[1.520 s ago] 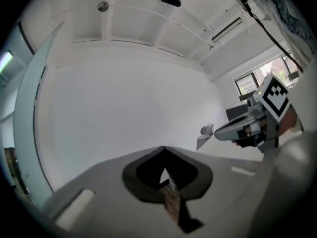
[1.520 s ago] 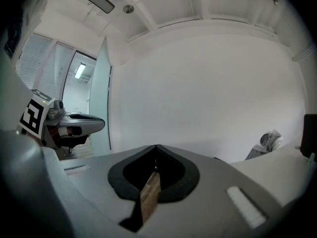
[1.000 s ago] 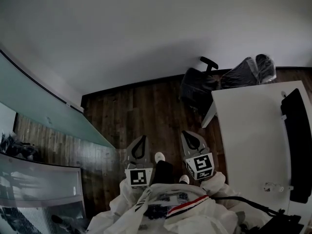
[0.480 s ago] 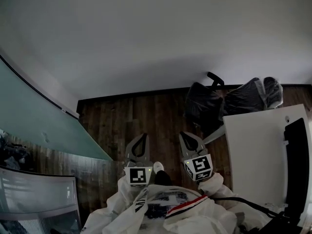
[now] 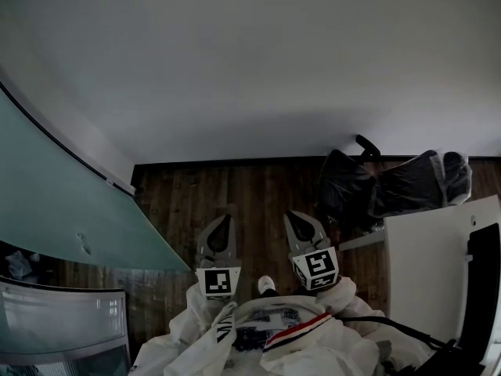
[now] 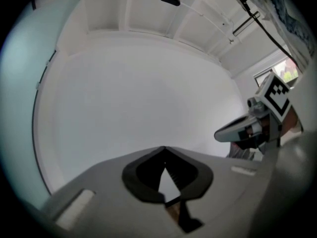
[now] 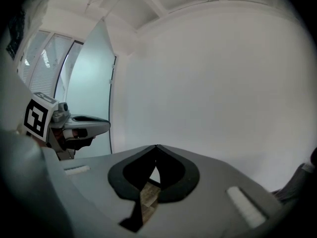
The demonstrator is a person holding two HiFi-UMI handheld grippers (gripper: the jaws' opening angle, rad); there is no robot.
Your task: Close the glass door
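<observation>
Head view: the person stands on a dark wooden floor [image 5: 235, 186] facing a plain white wall [image 5: 274, 69], with both grippers held out side by side at waist height above white sleeves [image 5: 196, 319]. The left gripper [image 5: 221, 219] and the right gripper [image 5: 296, 215] each have their jaws drawn together at the tips, with nothing between them. The frosted glass door [image 5: 55, 202] runs along the left of the frame. Its near lower corner is just left of the left gripper, and neither gripper is seen touching it. A dark office chair [image 5: 352, 186] stands at the right by the wall, and the corner of a white worktop [image 5: 427, 265] lies below it. Left gripper view: the jaws of the left gripper [image 6: 164, 148] meet at a point and hold nothing. They face the white wall [image 6: 138, 93], and a pale blue-green strip at the left edge is probably the glass door [image 6: 27, 83]. The right gripper [image 6: 233, 130] appears at the right, carrying its marker cube [image 6: 275, 95]. Right gripper view: the jaws of the right gripper [image 7: 156, 146] are likewise closed on nothing. The left gripper [image 7: 96, 125] shows at the left in front of the glass door [image 7: 89, 83], which stands upright against the end of the wall [image 7: 213, 93].
</observation>
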